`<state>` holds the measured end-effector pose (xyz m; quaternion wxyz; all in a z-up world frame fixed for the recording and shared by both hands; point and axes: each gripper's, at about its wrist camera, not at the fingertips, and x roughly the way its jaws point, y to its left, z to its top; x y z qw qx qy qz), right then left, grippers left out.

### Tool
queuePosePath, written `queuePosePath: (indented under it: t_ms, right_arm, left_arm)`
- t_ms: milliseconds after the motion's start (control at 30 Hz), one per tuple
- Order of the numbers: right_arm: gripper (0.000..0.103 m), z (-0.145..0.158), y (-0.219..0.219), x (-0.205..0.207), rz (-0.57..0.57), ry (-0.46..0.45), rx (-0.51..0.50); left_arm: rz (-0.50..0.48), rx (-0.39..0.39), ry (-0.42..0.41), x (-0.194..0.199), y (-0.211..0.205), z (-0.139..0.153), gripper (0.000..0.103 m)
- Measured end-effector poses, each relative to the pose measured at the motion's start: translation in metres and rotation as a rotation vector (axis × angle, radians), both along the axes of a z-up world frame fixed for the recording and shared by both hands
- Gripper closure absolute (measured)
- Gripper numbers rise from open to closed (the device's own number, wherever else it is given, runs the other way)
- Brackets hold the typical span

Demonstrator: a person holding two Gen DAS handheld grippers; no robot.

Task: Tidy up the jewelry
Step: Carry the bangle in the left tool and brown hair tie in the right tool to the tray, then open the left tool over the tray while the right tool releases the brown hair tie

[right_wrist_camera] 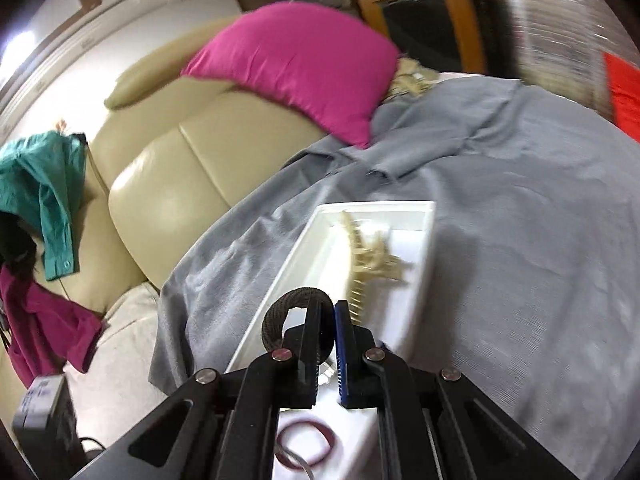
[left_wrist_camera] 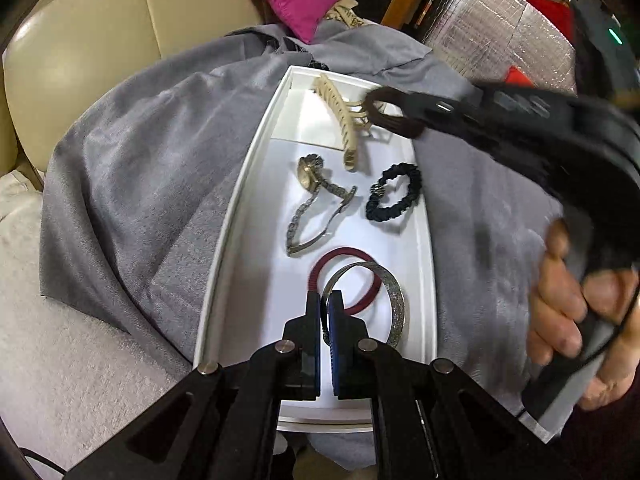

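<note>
Where left view shows watch (left_wrist_camera: 316, 204), right doesn't.

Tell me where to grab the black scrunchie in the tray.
Pinch the outer rim of the black scrunchie on the side facing the watch, coming straight down from above. It lies flat as an open ring, and its other side sits close against the tray wall.

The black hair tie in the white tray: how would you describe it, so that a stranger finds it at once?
Look at the white tray on the grey cloth. The black hair tie lies near its right wall, beside the watch and below the beige hair claw. It alone is black and ruffled.
</note>
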<state>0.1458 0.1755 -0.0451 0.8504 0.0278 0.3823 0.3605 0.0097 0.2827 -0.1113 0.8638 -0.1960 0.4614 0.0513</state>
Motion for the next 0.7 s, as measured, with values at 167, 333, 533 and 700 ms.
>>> queuePosePath:
  t_ms: [167, 333, 533, 700]
  right_arm:
    - [0.095, -0.012, 0.04, 0.017, 0.041, 0.005, -0.073]
    - [0.095, -0.023, 0.064, 0.032, 0.059, 0.022, -0.132]
    - [0.094, -0.032, 0.082, 0.041, 0.069, 0.042, -0.173]
    - [0.092, -0.035, 0.092, 0.04, 0.076, 0.059, -0.196]
  left_arm:
    - [0.007, 0.008, 0.033, 0.005, 0.005, -0.006, 0.099]
    - [-0.007, -0.006, 0.069, 0.009, 0.006, -0.013, 0.099]
    - [0.005, -0.018, 0.099, 0.014, 0.011, -0.02, 0.099]
    - [0.028, -0.024, 0.115, 0.016, 0.021, -0.024, 0.099]
